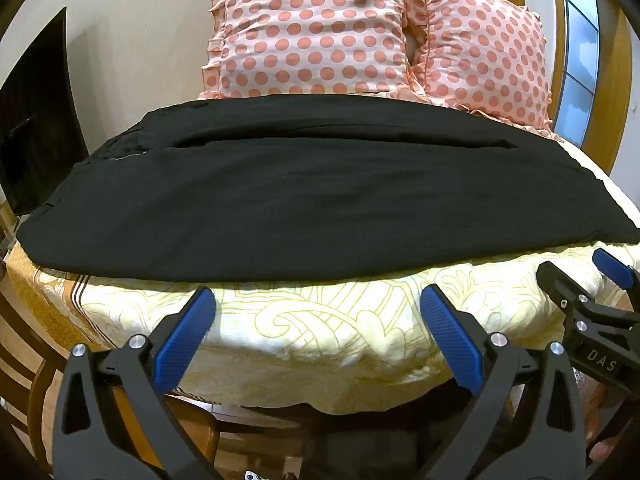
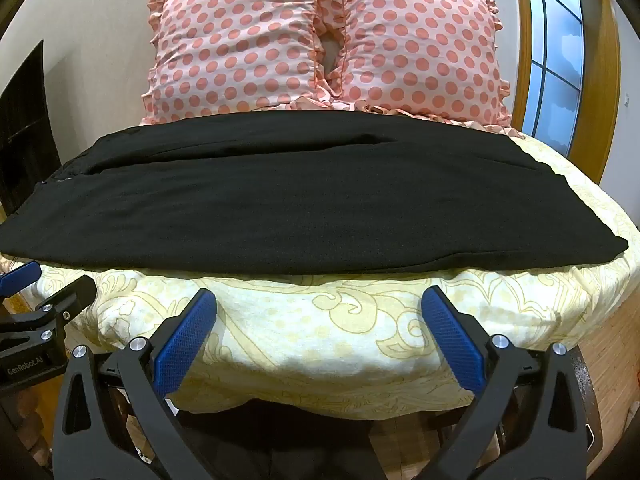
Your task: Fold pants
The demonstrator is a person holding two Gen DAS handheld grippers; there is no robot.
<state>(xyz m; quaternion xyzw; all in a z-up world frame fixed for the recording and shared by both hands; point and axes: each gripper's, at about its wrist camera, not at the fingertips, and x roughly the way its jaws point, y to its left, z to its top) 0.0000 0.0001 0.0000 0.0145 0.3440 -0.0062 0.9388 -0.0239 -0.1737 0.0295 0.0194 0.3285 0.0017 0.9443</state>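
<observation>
Black pants [image 1: 312, 184] lie flat across the bed, stretched from left to right, with a long fold line near their far edge. The right wrist view shows the same pants [image 2: 280, 196]. My left gripper [image 1: 318, 298] hovers open over the bed's near edge, short of the pants, nothing between its blue pads. My right gripper [image 2: 319, 298] is open too, also just short of the pants' near hem. Each gripper shows at the side of the other's view: the right gripper [image 1: 588, 280] at the right, the left gripper [image 2: 52, 280] at the left.
The bed [image 1: 320, 332] wears a pale yellow patterned sheet. Two pink polka-dot pillows [image 1: 312, 28] [image 1: 484, 60] stand behind the pants. A dark panel [image 1: 36, 120] sits at the left, a window [image 2: 556, 52] in a wooden frame at the right.
</observation>
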